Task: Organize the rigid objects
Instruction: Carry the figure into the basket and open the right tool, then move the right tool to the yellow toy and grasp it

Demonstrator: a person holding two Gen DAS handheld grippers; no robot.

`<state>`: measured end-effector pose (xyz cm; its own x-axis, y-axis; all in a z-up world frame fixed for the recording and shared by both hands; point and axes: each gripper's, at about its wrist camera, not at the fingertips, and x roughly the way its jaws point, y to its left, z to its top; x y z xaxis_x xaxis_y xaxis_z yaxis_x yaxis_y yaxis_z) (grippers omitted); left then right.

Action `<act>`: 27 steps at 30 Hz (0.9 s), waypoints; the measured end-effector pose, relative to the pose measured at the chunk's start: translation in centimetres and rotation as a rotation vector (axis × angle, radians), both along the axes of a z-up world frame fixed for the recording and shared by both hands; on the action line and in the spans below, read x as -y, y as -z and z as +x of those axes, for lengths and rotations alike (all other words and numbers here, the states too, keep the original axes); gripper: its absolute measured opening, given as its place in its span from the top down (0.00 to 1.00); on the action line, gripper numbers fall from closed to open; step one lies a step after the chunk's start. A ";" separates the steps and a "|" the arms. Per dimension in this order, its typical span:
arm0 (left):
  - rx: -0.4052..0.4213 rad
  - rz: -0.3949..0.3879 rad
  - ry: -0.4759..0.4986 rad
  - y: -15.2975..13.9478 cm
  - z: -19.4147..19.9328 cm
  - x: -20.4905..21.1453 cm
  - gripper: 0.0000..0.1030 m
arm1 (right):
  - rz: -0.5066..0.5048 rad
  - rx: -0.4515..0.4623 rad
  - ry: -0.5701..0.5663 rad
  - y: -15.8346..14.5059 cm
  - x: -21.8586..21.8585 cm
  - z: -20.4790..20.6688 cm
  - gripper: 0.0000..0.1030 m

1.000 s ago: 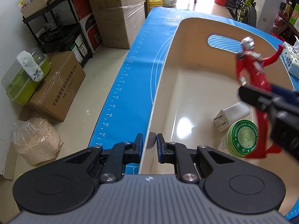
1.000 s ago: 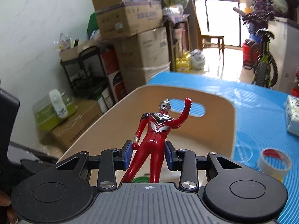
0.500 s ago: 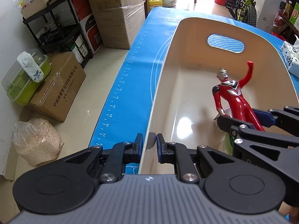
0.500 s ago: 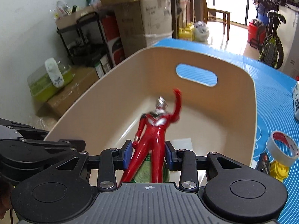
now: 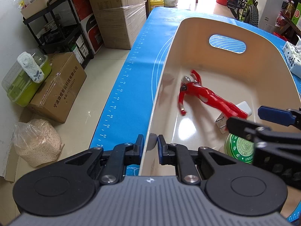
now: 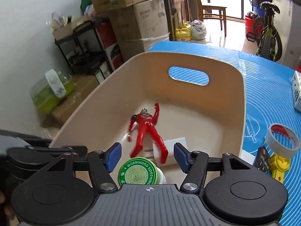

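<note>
A red toy figure (image 6: 145, 130) lies inside the beige bin (image 6: 235, 101), its legs resting on a white box (image 6: 175, 148); the left wrist view shows the toy figure (image 5: 205, 96) too. Beside it stands a green-lidded tin (image 6: 138, 173). My right gripper (image 6: 146, 157) hovers above the bin with its jaws opening; the figure lies below them, free of the pads. My left gripper (image 5: 150, 146) is shut on the bin's near wall (image 5: 150, 143). The right gripper (image 5: 259, 118) also shows at the right of the left wrist view.
The bin sits on a blue mat (image 6: 267, 86). Right of it lie a tape roll (image 6: 282, 137), a yellow toy (image 6: 280, 167) and a tissue pack (image 5: 291, 58). Boxes (image 5: 116, 13), a black shelf (image 5: 60, 24) and a bicycle (image 6: 267, 26) stand on the floor beyond.
My right gripper carried the red figure down into the bin, then its jaws spread and the figure dropped to lie on the bin floor. The left gripper kept still on the bin wall.
</note>
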<state>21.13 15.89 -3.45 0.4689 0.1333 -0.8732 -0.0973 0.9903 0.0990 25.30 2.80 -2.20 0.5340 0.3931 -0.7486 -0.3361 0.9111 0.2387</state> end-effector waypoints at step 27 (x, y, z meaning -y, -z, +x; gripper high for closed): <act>0.001 -0.004 -0.001 0.0 -0.1 -0.1 0.82 | -0.054 0.135 0.420 -3.0 15.8 -0.3 0.30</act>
